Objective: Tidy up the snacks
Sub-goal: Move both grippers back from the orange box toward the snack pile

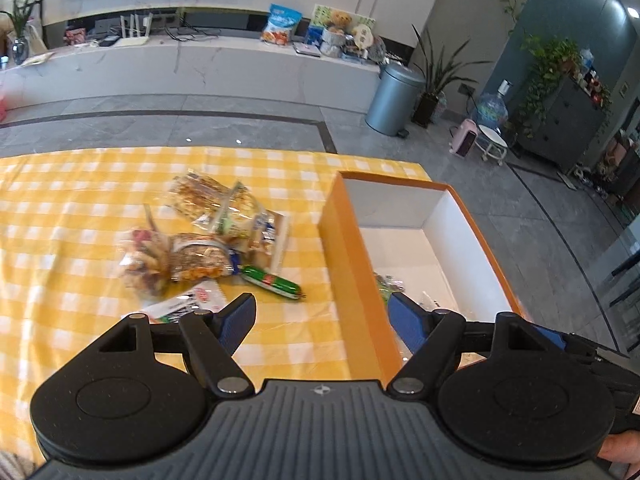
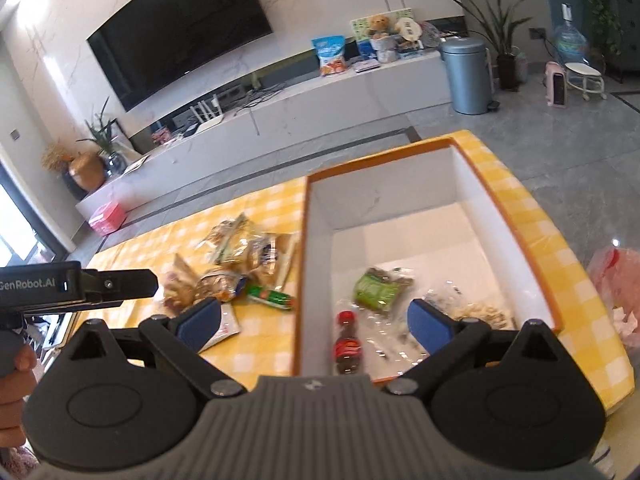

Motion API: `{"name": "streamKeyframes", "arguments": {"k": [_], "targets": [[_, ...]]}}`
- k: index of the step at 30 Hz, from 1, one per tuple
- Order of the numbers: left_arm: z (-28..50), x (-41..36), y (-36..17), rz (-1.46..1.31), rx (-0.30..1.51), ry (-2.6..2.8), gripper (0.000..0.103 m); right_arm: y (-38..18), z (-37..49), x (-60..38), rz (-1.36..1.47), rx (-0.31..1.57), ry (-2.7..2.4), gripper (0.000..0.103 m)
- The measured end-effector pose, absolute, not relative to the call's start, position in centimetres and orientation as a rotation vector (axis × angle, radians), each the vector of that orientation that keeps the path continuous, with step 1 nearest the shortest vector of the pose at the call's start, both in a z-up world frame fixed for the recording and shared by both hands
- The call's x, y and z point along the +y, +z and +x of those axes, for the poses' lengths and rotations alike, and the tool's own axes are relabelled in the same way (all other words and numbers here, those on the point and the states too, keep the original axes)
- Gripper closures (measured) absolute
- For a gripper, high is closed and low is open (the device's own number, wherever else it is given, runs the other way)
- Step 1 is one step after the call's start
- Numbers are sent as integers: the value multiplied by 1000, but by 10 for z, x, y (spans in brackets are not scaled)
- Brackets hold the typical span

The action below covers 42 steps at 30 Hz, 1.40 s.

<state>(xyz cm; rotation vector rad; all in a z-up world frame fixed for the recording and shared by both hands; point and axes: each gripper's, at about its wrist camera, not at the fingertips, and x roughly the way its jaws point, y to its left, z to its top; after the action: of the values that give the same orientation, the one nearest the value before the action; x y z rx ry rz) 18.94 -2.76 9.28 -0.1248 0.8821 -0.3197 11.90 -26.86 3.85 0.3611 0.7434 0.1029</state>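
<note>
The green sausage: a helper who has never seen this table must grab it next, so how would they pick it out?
Find the orange box on the yellow checked cloth. Beside its outer wall lies a pile of snack bags. The green sausage lies at the pile's near edge, closest to the box: a slim green tube with a red label, unlike the crinkly clear bags.

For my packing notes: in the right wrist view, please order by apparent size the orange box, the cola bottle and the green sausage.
1. orange box, by far the largest
2. cola bottle
3. green sausage, though it lies farther off, so this is unsure
</note>
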Motion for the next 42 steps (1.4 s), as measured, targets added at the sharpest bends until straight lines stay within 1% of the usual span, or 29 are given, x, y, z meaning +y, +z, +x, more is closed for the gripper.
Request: {"name": "streamKeyframes", "arguments": {"k": [6,10,13,16,20,24,31,37,42], "targets": [[175,4,96,-74,846,-222,14,46,119,-233,345,779,169,6],[172,33,89,-85,860,-216,15,49,124,-209,323,784,166,6],[172,54,83,-112,855,-200,15,50,129,-187,266,763,157,6],[178,73,72,-144,861,-180,14,51,130,-173,289,668,113,6],[190,102,52,-230,895,-145,15,47,143,-153,300,631,93,6],[207,129,26,-304,949,-75,15,27,164,-131,332,703,91,5],[218,174,-15,-371,1027,5,15,-21,193,-74,223,819,120,5],[225,198,-40,-439,1075,88,15,-61,218,-50,390,880,64,3],[227,208,-46,-455,1072,117,16,-94,244,-31,414,940,-23,3]]}}
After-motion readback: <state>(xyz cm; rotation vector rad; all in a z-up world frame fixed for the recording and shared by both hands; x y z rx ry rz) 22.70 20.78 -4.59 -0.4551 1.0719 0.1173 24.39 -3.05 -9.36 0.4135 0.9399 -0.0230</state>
